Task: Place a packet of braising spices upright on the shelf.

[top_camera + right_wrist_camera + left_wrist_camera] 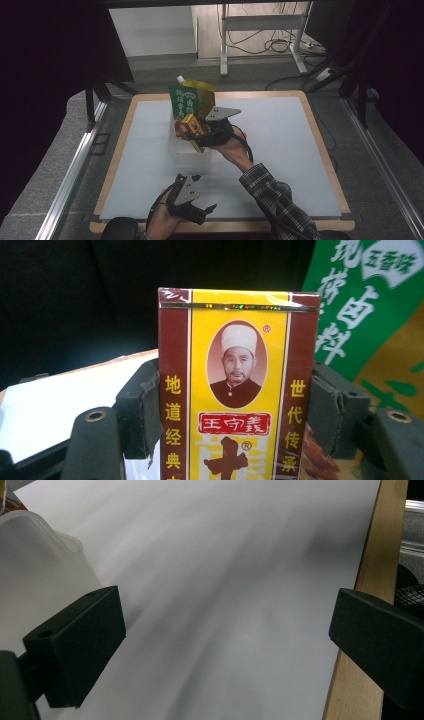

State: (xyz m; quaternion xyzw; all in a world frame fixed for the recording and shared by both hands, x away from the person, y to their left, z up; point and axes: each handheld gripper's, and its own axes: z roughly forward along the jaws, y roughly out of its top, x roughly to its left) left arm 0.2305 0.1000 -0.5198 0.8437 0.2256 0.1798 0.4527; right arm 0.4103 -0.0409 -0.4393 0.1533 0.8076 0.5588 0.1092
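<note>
1. Table (pixel 280 150): fills mid-frame in the high view.
2. Bin (pixel 187 150): centre, with a green pouch (pixel 185 102) standing in it.
3. Box (pixel 237 385): clamped between the right gripper (pixel 192 132)'s jaws, above the bin.
4. Left gripper (pixel 200 192): lower centre, jaws wide apart, empty.

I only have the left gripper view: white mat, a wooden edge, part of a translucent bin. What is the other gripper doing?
Observer: The right gripper is shut on a yellow and maroon box, its fingers pressing both long sides.
Operator: Where is it relative to the bin?
Observer: In the high view the box is above the translucent bin.
Operator: Anything in the bin already?
Observer: A green and yellow spouted pouch stands upright at its far end.
Operator: And my gripper?
Observer: The left gripper is open near the table's front edge, holding nothing.
</note>
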